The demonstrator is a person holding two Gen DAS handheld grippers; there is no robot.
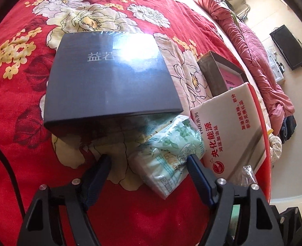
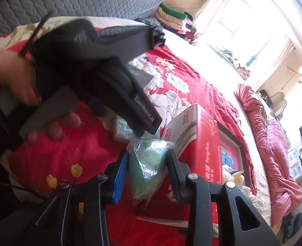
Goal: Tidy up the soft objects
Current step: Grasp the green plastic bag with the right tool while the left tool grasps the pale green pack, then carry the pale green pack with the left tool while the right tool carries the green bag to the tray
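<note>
Your left claw stands apart around a tissue pack lying on the red flowered bedspread; whether its fingers touch the pack is hard to tell. A dark box lies just beyond the pack, and a white-and-red carton crowds its right side. Your right claw is clamped on a green bundle in clear wrap, with your left hand and its tool just above.
</note>
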